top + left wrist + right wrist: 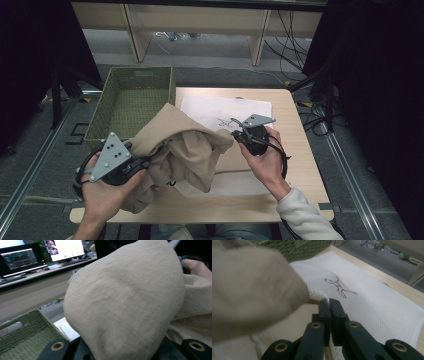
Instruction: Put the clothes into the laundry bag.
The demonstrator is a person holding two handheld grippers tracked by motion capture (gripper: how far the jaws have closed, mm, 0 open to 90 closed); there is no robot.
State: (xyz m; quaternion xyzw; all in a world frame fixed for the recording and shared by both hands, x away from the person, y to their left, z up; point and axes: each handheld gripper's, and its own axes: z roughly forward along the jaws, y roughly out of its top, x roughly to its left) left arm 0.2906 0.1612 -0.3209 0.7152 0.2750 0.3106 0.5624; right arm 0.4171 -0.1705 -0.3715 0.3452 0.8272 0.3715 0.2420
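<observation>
- One green woven basket stood at the desk's far left corner, just beside one beige cloth that lay bunched over the left half of the desk.
- The left gripper, held low at the left edge, had its jaws clenched into the beige cloth; in the left gripper view the fabric swelled up between them and hid their tips.
- One white mesh sheet, marked with a thin dark line drawing, lay flat under and behind the cloth.
- The right gripper, one of two in use, had its jaws pinched together at the cloth's right end, with a thin edge of white mesh caught between the tips.
- The desk was pale wood; beyond it lay grey floor, light shelving and loose cables, with black curtains at both sides.
- The left gripper view also took in two lit monitors on a far bench.
- How much cloth the left jaws held could not be made out, and a blurred fold of cloth covered the left of the right gripper view.
</observation>
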